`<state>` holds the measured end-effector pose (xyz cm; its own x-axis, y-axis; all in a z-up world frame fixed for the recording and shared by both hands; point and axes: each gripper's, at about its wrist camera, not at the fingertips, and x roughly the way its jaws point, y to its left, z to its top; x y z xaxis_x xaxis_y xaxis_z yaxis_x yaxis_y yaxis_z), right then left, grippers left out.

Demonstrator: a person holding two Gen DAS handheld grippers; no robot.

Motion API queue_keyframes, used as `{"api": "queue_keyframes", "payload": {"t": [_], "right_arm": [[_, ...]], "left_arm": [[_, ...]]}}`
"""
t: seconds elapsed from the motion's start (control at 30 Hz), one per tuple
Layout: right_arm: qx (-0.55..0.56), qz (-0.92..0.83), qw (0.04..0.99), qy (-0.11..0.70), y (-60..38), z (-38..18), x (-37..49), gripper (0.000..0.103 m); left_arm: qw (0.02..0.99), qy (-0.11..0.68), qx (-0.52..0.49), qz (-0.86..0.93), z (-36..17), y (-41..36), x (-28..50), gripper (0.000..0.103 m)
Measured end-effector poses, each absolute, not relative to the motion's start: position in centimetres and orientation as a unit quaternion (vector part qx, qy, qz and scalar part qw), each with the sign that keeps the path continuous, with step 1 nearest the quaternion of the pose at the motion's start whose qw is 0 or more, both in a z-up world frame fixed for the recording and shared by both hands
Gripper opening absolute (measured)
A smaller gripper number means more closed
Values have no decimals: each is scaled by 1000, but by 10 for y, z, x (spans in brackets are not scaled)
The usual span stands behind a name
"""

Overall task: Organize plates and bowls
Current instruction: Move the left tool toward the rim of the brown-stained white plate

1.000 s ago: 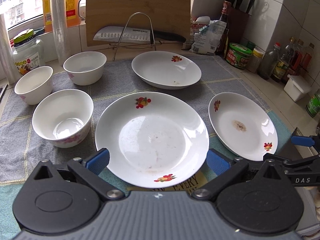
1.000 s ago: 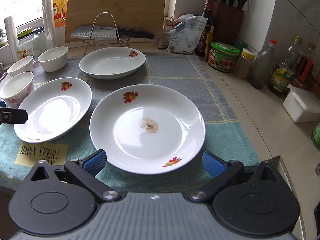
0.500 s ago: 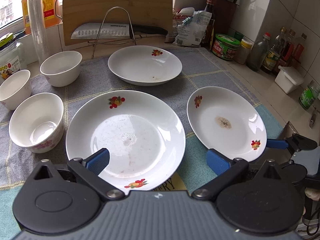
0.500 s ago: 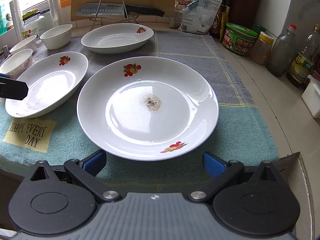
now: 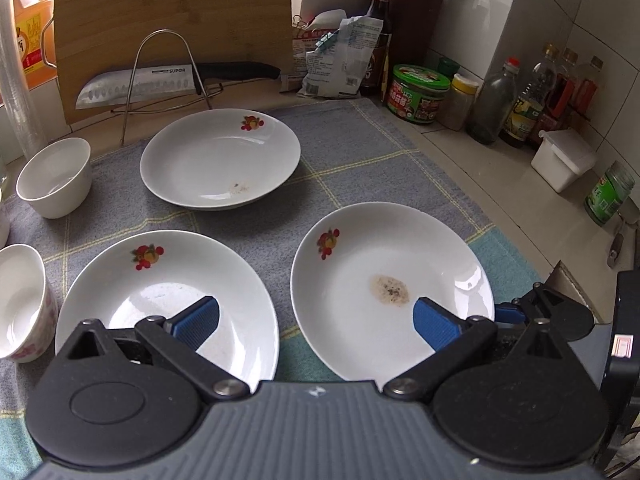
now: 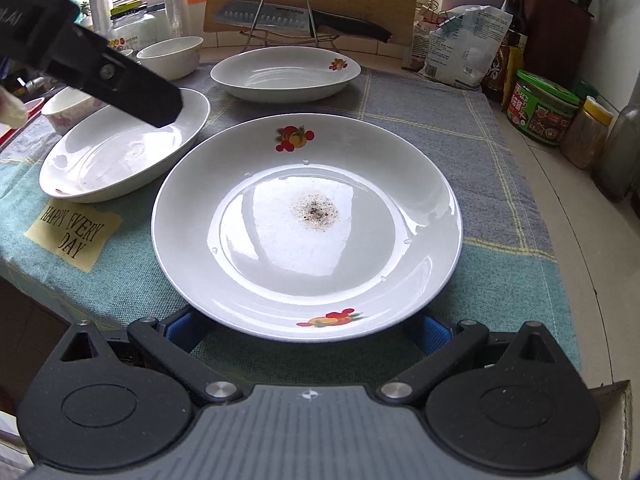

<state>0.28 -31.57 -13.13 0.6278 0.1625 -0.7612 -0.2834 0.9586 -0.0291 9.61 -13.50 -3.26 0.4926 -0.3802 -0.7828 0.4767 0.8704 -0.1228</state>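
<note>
Right gripper (image 6: 308, 332) spread wide, low under near rim of dirty plate (image 6: 308, 220) (left gripper (image 5: 316, 322) spread too, farther).

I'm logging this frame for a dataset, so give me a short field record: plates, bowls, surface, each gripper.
plates: three white fruit-print plates; stained plate nearest, left plate, far plate
bowls: one white bowl behind the left plate, another bowl at its left
surface: grey-and-teal cloth
left gripper: jaws open, above the two near plates
right gripper: jaws open, blue pads partly hidden under the stained plate's near rim
</note>
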Motion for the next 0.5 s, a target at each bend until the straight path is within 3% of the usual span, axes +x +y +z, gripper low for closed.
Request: {"api": "queue_keyframes", "payload": {"t": [0.5], "right_arm": [[-83,145,899,405,-320,-132,4,103]], "left_arm": [[822,465,105,-311,-51,-203,154,102]]}}
